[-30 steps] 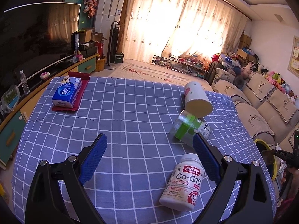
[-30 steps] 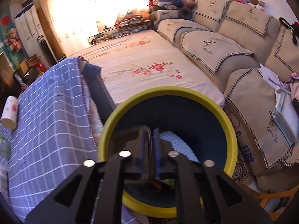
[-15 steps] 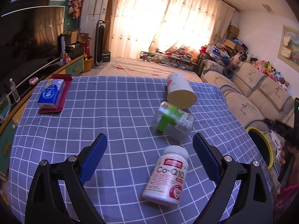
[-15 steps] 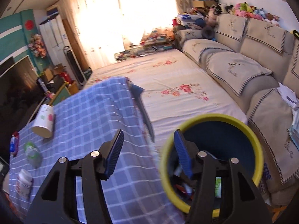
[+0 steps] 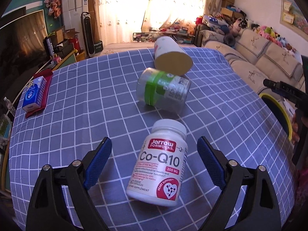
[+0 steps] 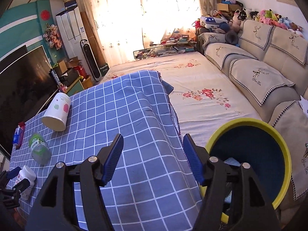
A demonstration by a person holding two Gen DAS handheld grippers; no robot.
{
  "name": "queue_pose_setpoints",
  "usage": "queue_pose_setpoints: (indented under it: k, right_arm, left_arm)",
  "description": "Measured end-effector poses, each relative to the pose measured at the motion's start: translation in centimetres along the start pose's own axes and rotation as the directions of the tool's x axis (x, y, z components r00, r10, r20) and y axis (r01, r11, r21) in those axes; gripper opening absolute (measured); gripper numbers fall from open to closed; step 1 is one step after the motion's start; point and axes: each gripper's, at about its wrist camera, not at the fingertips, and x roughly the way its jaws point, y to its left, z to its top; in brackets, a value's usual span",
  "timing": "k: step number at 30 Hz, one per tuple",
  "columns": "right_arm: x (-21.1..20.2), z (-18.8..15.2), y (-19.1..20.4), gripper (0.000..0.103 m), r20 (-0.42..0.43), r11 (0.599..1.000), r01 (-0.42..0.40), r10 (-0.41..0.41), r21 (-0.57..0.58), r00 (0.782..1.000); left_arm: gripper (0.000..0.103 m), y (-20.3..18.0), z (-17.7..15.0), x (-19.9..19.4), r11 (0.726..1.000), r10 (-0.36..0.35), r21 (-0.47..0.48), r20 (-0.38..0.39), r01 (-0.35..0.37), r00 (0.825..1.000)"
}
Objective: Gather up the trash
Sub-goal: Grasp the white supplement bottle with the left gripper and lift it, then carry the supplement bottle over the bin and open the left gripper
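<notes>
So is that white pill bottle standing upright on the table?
No, the pill bottle lies on its side on the checked cloth, between the open fingers of the left gripper.

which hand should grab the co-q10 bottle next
Left. Its tongs are open with the Co-Q10 bottle lying between the fingers. The right tongs are open too, but over the far table edge beside the bin.

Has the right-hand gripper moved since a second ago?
Yes. The right gripper has lifted out of the yellow-rimmed bin and swung left, toward the checked tablecloth.
</notes>
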Motion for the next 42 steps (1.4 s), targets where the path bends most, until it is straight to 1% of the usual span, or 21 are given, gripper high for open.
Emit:
queue_pose_setpoints:
  k: [2, 4, 5, 7, 8, 9, 10, 13, 17, 21, 24, 28, 30, 31, 32, 35, 37, 39, 41, 42]
  right_arm:
    - [0.1, -0.1, 0.1, 0.062, -0.004, 1.000, -0.003, 0.003, -0.005, 1.000]
    - [0.1, -0.2, 0.2, 0.063, -0.006, 1.000, -0.006, 0.006, -0.009, 1.000]
    - [0.1, -0.2, 0.3, 0.063, -0.007, 1.000, -0.007, 0.007, -0.012, 1.000]
    - [0.1, -0.2, 0.3, 0.063, -0.008, 1.000, -0.008, 0.008, -0.015, 1.000]
    - [0.1, -0.1, 0.3, 0.063, -0.009, 1.000, -0.008, 0.008, -0.014, 1.000]
    - [0.1, -0.1, 0.2, 0.063, -0.009, 1.000, -0.007, 0.007, -0.012, 1.000]
    - [0.2, -0.1, 0.2, 0.064, -0.010, 1.000, -0.006, 0.006, -0.010, 1.000]
    - [0.1, -0.1, 0.2, 0.064, -0.008, 1.000, -0.005, 0.005, -0.008, 1.000]
    - [-0.4, 0.2, -0.1, 0.064, 0.012, 1.000, -0.018, 0.018, 0.003, 1.000]
    - [-1.4, 0.5, -0.7, 0.064, 0.045, 0.999, -0.031, 0.030, 0.024, 0.999]
    - [-2.2, 0.9, -1.7, 0.064, 0.084, 0.998, -0.034, 0.030, 0.052, 0.996]
    - [-3.4, 1.6, -3.8, 0.064, 0.137, 0.994, -0.026, 0.011, 0.107, 0.991]
    - [-4.8, 1.9, -5.5, 0.064, 0.179, 0.991, -0.002, -0.023, 0.137, 0.984]
    - [-5.6, 2.0, -6.3, 0.066, 0.199, 0.988, 0.018, -0.048, 0.150, 0.979]
    - [-6.4, 2.0, -7.5, 0.069, 0.217, 0.985, 0.040, -0.075, 0.165, 0.973]
    - [-8.3, 1.7, -11.1, 0.069, 0.233, 0.973, 0.101, -0.150, 0.210, 0.961]
    - [-9.5, 1.2, -13.6, 0.069, 0.236, 0.961, 0.136, -0.195, 0.242, 0.952]
    - [-10.9, 0.6, -16.2, 0.069, 0.243, 0.946, 0.179, -0.248, 0.271, 0.938]
    - [-12.2, -0.2, -18.4, 0.070, 0.244, 0.930, 0.221, -0.296, 0.293, 0.924]
    - [-12.6, -0.6, -19.4, 0.071, 0.238, 0.924, 0.233, -0.311, 0.304, 0.920]
  left_arm:
    - [0.081, -0.1, -0.1, 0.3, 1.000, 0.000, 0.005, -0.013, 0.000, 1.000]
    - [0.073, -0.2, -0.2, 0.6, 1.000, -0.004, 0.010, -0.025, 0.004, 1.000]
    - [0.071, -0.2, -0.2, 0.7, 1.000, -0.003, 0.010, -0.027, 0.003, 1.000]
    - [0.062, -0.1, -0.2, 0.7, 1.000, -0.005, 0.006, -0.029, 0.005, 1.000]
    - [0.060, 0.0, -0.2, 0.8, 1.000, -0.012, 0.002, -0.032, 0.012, 0.999]
    - [0.054, 0.1, -0.2, 0.8, 1.000, -0.022, -0.002, -0.033, 0.022, 0.999]
    - [0.052, 0.0, -0.3, 0.8, 1.000, -0.027, -0.005, -0.034, 0.027, 0.999]
    - [0.052, 0.0, -0.2, 0.7, 1.000, -0.026, -0.005, -0.033, 0.026, 0.999]
    - [0.051, -0.6, 0.0, 0.2, 0.999, -0.050, 0.006, -0.017, 0.050, 0.999]
    - [0.051, -2.4, 0.5, -0.9, 0.998, -0.040, 0.042, 0.014, 0.039, 0.999]
    - [0.051, -4.1, 1.1, -1.8, 0.996, -0.062, 0.061, 0.028, 0.060, 0.998]
    - [0.051, -8.3, 2.5, -2.7, 0.985, -0.129, 0.121, 0.026, 0.124, 0.991]
    - [0.051, -10.9, 3.4, -3.1, 0.973, -0.158, 0.176, 0.025, 0.151, 0.987]
    - [0.051, -12.3, 3.9, -3.2, 0.965, -0.174, 0.202, 0.022, 0.166, 0.985]
    - [0.051, -14.0, 4.4, -3.2, 0.955, -0.194, 0.232, 0.016, 0.185, 0.981]
    - [0.051, -18.2, 5.8, -2.9, 0.928, -0.239, 0.293, -0.003, 0.230, 0.971]
    - [0.051, -21.7, 6.6, -2.1, 0.901, -0.277, 0.338, -0.030, 0.270, 0.960]
    - [0.051, -25.2, 7.1, -1.0, 0.875, -0.307, 0.375, -0.059, 0.306, 0.950]
    - [0.051, -28.8, 7.4, 0.3, 0.851, -0.335, 0.396, -0.097, 0.346, 0.937]
    - [0.051, -30.1, 7.4, 0.9, 0.841, -0.347, 0.400, -0.117, 0.364, 0.931]
